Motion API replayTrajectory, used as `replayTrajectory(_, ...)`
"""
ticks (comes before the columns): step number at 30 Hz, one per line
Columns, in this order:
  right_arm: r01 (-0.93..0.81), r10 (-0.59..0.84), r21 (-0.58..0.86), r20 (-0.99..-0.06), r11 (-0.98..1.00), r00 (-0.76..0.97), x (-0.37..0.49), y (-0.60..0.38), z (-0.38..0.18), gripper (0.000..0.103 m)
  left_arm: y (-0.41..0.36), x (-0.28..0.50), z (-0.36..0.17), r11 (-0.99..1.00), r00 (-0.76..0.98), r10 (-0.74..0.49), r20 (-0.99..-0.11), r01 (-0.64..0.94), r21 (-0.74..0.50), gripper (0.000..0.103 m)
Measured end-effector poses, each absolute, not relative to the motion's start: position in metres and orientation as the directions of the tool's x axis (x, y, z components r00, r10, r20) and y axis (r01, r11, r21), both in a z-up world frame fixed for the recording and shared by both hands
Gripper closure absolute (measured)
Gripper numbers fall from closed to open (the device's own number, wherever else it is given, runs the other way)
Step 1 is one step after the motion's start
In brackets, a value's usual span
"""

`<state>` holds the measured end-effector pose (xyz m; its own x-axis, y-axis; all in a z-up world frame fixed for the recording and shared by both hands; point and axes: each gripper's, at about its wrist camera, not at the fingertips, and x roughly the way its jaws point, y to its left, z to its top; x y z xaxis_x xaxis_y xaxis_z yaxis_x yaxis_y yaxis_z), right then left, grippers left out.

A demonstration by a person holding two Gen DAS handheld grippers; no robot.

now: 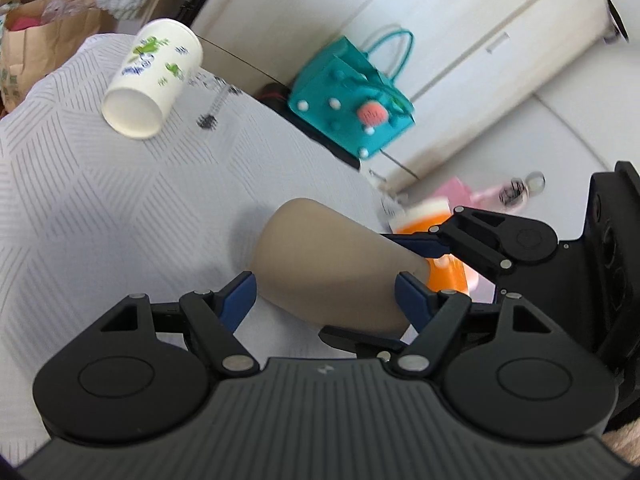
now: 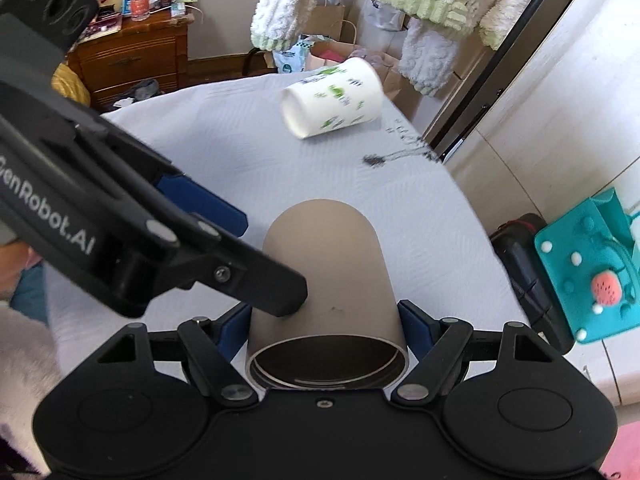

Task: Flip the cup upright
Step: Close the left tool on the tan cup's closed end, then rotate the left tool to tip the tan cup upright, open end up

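My right tongs [image 2: 324, 320] pinch the tan cup [image 2: 326, 280] lying over the desk [image 2: 240, 152], mouth toward me | my left tongs [image 1: 326, 296] straddle it crosswise, spread | white cup [image 2: 332, 98] lies beyond

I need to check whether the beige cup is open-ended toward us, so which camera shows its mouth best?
The right wrist view: the beige cup lies on its side with its open mouth facing that camera, between the right claw. The left wrist view shows only its closed side wall, with the left claw around it; no rim visible.
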<state>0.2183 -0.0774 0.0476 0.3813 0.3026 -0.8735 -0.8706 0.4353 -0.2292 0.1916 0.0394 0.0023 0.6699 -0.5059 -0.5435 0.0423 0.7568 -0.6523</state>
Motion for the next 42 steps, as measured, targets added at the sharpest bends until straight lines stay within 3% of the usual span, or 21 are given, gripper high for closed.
replayTrajectory(10,-0.879,0.329,-0.225,-0.865,0.421,0.379,0.161,-0.114,0.041,0.022,0.000,0.152,0.006,0.799,0.610,-0.536,-0.584,0.143,-0.584,0.028)
replayTrajectory(22,-0.900,0.362,-0.198,-0.865,0.389,0.347,0.160,-0.142,0.028,0.022,-0.030,0.153,0.009,0.850,0.585,-0.505,-0.634,0.211,-0.483,0.028)
replayTrajectory(28,-0.907,0.381,-0.187,-0.861,0.378,0.337,0.159,-0.148,0.028,0.021,-0.024,0.173,0.015,0.841,0.506,-0.540,-0.672,0.310,-0.443,0.026)
replayTrajectory(30,-0.898,0.382,-0.212,-0.849,0.385,0.364,0.157,-0.149,0.028,0.012,-0.019,0.181,0.021,0.823,0.470,-0.567,-0.676,0.346,-0.449,0.025)
replayTrajectory(42,-0.859,0.433,-0.267,-0.775,0.436,0.460,0.137,-0.160,0.045,0.012,-0.031,0.225,0.053,0.713,0.350,-0.627,-0.696,0.619,-0.331,0.024)
